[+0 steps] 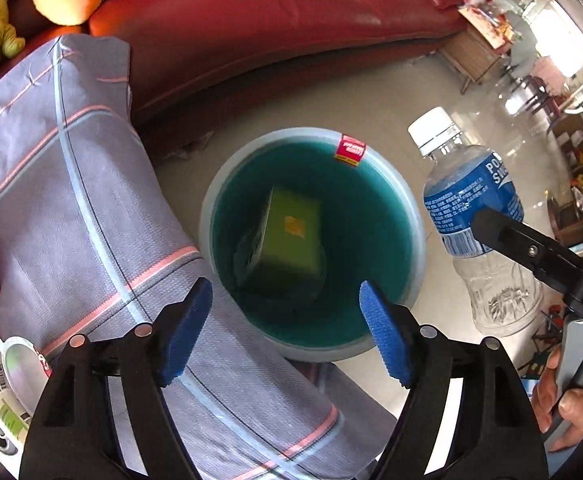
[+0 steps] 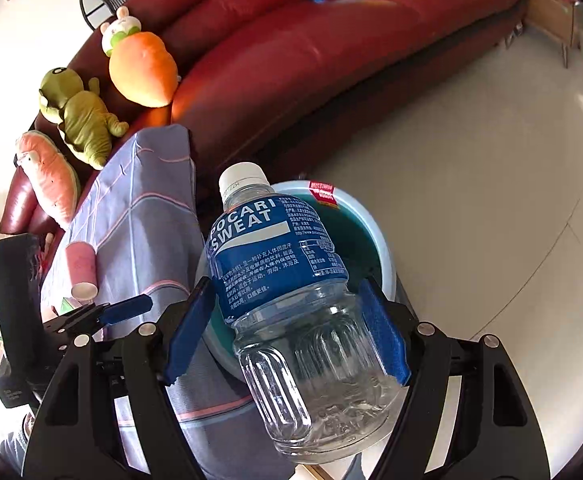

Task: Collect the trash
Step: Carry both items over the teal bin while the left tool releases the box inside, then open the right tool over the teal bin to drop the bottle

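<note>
Box (image 1: pixel 289 240) in bin (image 1: pixel 413 216) on floor — table (image 1: pixel 91 200) left of it, sofa (image 1: pixel 271 32) behind.

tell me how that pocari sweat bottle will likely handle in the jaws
The bottle looks empty and clear, so it is probably light for its size. Its thin ribbed plastic may flex or crackle under squeeze. The round smooth body could slip or twist between the right gripper pads.
</note>
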### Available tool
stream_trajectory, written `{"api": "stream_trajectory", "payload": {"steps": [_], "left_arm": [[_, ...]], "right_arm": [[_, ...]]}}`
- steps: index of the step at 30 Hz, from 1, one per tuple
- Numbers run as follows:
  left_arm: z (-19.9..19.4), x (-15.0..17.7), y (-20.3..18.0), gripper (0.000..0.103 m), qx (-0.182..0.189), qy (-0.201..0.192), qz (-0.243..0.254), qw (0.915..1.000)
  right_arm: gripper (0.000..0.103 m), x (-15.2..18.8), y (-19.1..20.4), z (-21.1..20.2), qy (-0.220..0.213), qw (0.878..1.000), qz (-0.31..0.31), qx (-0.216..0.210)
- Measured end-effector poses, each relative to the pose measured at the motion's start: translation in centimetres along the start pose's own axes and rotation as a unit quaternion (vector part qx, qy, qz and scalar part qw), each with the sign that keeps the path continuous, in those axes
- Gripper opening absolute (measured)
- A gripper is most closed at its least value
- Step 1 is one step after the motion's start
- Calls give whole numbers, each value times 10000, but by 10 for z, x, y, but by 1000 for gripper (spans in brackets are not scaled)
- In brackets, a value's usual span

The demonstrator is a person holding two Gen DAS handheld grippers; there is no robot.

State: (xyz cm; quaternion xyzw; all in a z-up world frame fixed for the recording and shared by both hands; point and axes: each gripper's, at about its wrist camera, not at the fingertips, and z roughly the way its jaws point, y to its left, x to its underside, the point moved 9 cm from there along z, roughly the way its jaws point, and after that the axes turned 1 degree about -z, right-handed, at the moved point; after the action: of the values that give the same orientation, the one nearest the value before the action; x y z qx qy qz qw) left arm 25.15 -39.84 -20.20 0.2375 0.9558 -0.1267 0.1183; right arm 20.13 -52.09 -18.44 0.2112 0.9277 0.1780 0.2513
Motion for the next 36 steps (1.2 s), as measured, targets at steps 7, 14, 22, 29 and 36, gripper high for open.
{"api": "stream_trajectory", "payload": {"steps": [7,14,22,29,36], "left_arm": [[-10,11,12,77,77,-93,-187,9998],[-34,15,17,81,157,-307,-293,9990],[-54,23,33,81,313,-425,-559,9970],[-72,32,41,86,365,-577,-668,9954],[-92,46,58,87,352,-728,-792,9936]], "right_arm": [[71,0,5,12,122,9999,-44,-84],[71,1,12,25,275,9995,-101,-109],[74,14,35,61,821,9961,-222,-228],[76,14,44,61,867,9957,-320,-74],[81,20,45,46,776,9966,-264,119]]}}
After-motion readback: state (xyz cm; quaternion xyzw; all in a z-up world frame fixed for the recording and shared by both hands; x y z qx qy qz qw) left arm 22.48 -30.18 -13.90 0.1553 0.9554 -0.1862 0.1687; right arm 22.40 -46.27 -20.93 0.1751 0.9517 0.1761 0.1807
